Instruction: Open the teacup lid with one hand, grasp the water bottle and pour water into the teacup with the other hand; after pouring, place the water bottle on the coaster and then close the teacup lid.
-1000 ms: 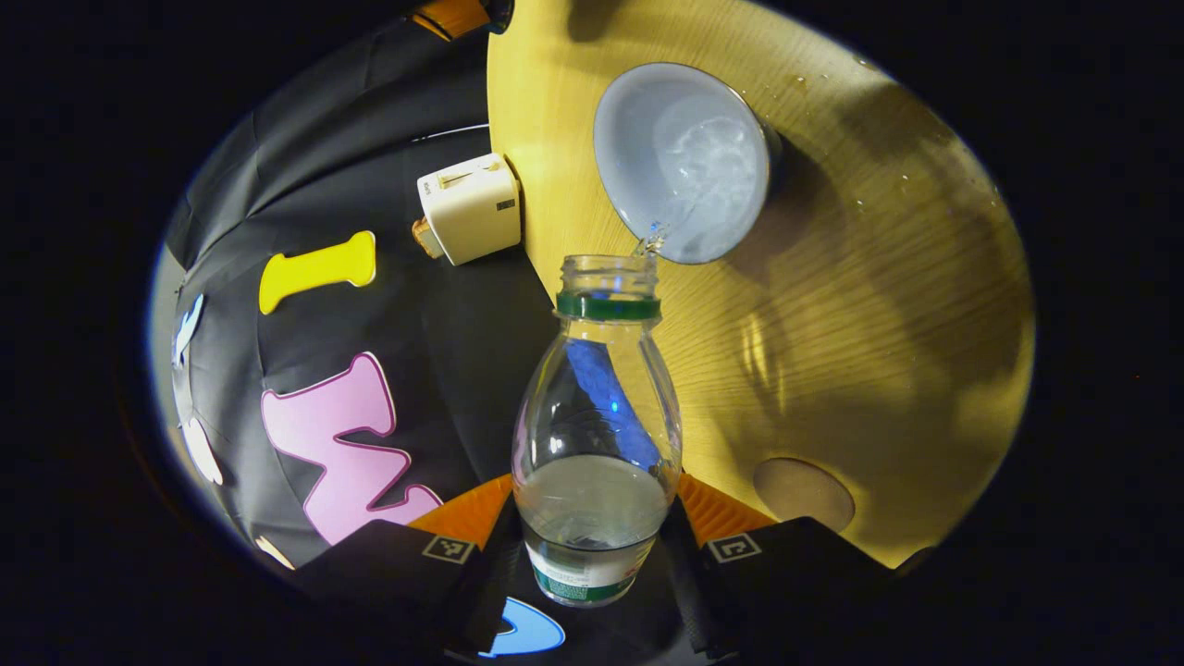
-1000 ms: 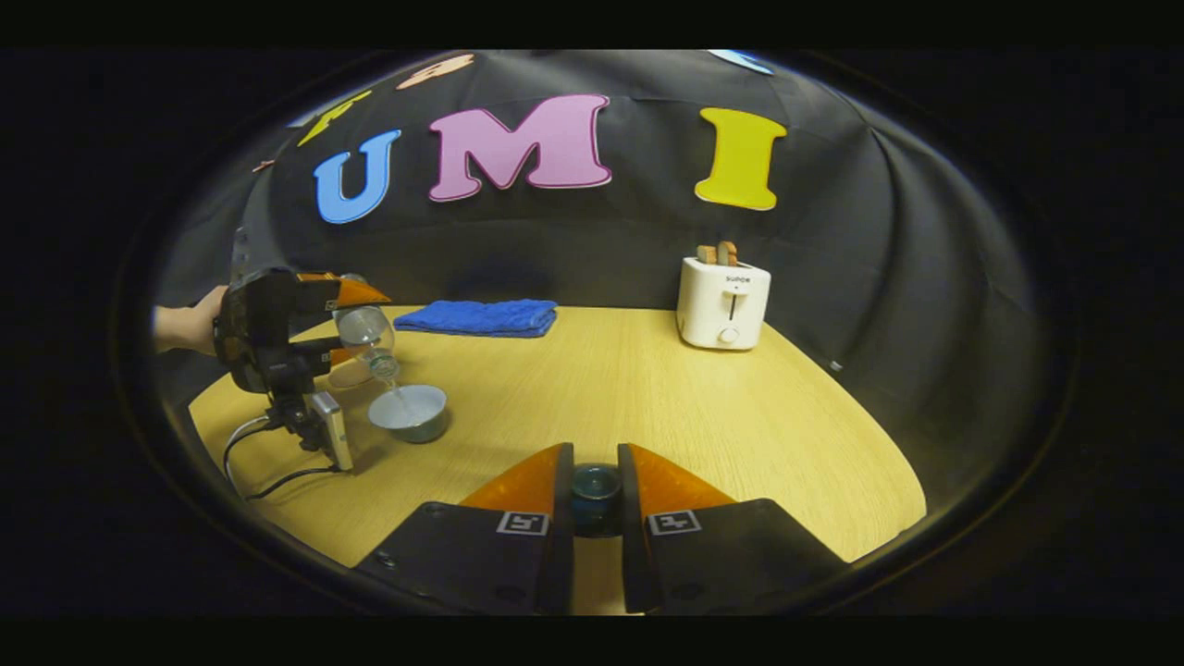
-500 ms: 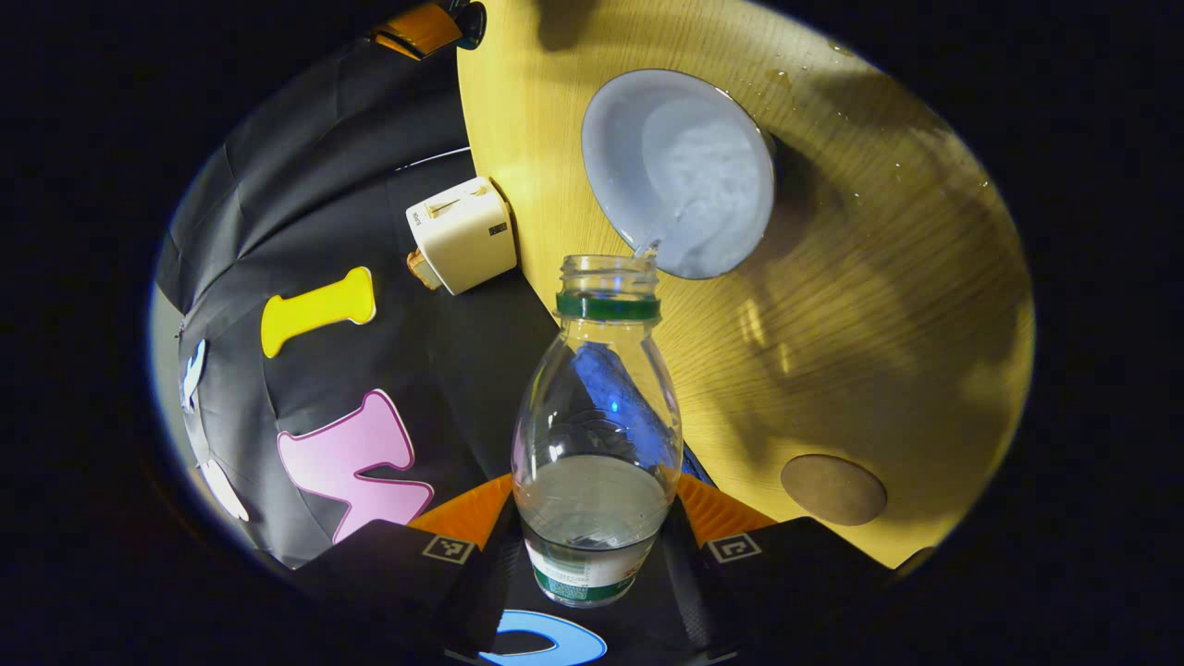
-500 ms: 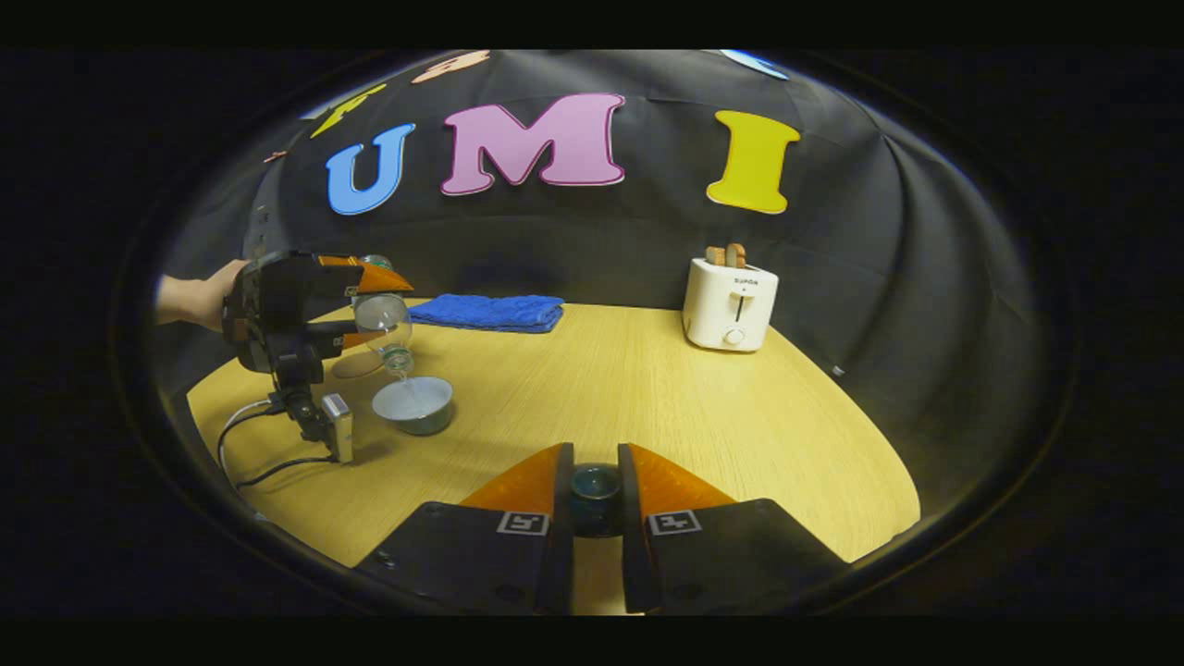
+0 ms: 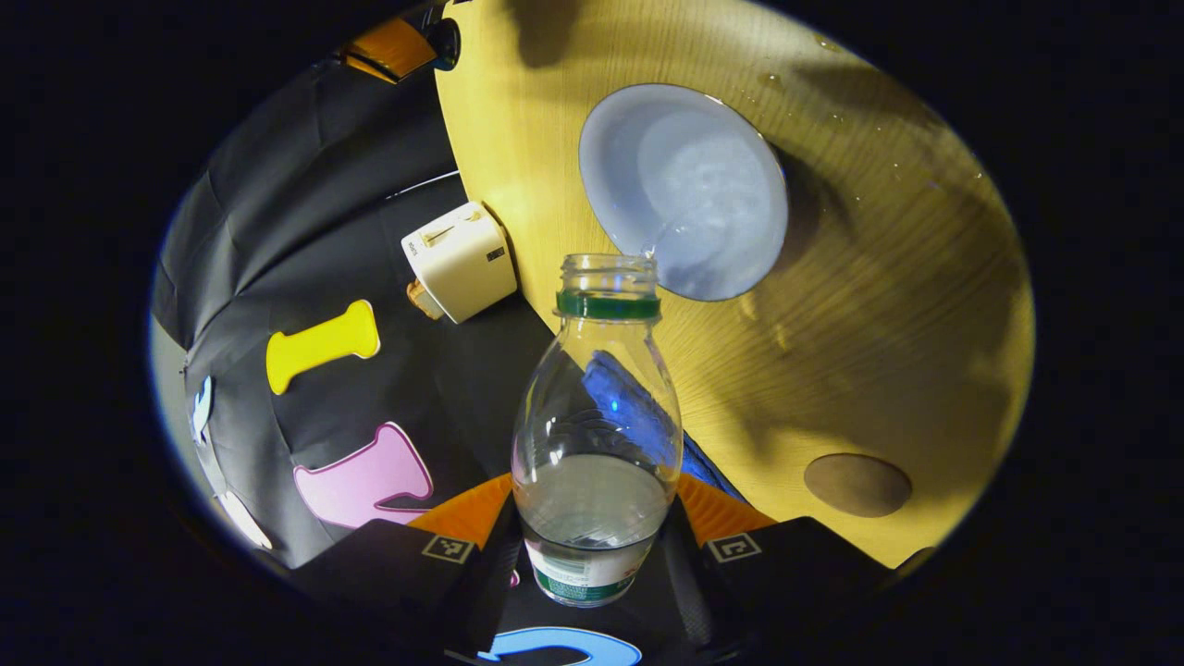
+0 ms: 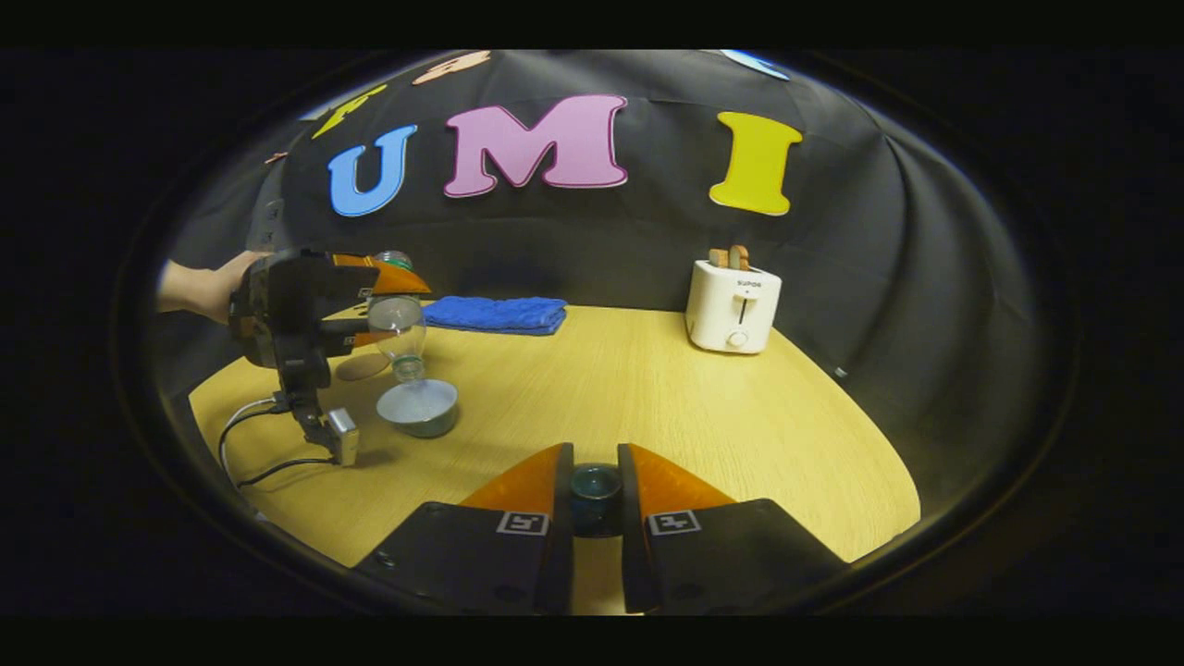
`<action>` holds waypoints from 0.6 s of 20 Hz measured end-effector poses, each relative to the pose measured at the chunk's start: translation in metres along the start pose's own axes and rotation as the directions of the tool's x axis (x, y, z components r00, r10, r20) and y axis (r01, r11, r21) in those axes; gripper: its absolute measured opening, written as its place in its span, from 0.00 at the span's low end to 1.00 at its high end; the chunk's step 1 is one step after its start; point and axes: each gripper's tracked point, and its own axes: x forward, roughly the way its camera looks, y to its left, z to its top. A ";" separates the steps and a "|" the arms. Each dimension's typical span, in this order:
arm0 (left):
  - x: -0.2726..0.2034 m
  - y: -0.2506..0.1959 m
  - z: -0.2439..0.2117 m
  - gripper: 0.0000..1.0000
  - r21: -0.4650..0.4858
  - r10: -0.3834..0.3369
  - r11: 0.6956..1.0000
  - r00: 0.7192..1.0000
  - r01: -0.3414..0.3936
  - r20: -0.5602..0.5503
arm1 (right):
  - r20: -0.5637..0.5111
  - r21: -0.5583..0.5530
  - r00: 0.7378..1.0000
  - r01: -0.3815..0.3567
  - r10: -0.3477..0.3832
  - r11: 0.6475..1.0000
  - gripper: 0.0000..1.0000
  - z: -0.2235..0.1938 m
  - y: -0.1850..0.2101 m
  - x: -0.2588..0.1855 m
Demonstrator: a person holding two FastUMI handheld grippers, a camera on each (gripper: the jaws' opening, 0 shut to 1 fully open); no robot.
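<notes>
The lid (image 6: pixel 595 487) is mostly hidden between the right gripper's (image 6: pixel 595 499) fingers, which pinch it above the table (image 6: pixel 647 398). The left gripper view gives the bottle's (image 5: pixel 597 435) base, clamped by the left gripper (image 5: pixel 592 541), and water running into the cup (image 5: pixel 684 190), coaster (image 5: pixel 857 484) nearby. The right gripper view adds the hand (image 6: pixel 208 287), towel (image 6: pixel 495 313) and toaster (image 6: pixel 733 303).

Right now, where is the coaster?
In the left gripper view the coaster lies bare on the table, to the lower right of the bottle, apart from the teacup.
</notes>
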 end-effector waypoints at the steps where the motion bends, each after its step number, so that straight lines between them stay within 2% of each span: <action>1: 0.001 0.000 0.000 0.76 0.011 0.002 1.000 1.000 -0.002 0.004 | -0.001 0.004 1.000 -0.006 0.006 1.000 0.24 0.000 0.003 0.000; 2: 0.000 0.002 0.001 0.76 0.027 0.008 1.000 1.000 -0.008 0.012 | -0.002 0.004 1.000 -0.010 0.010 1.000 0.19 0.000 0.004 0.000; 4: 0.001 0.001 0.001 0.76 0.039 0.004 0.999 1.000 -0.005 0.013 | 0.000 -0.004 1.000 -0.007 0.007 1.000 0.19 0.001 0.004 0.000; 5: 0.001 0.000 0.001 0.76 0.035 0.001 0.999 1.000 -0.001 0.015 | 0.005 -0.005 1.000 -0.004 0.004 1.000 0.24 0.003 0.003 0.000; 12: 0.000 0.000 -0.001 0.76 0.026 0.005 1.000 1.000 -0.005 0.016 | 0.003 0.005 1.000 0.015 -0.015 1.000 0.24 0.004 -0.001 0.000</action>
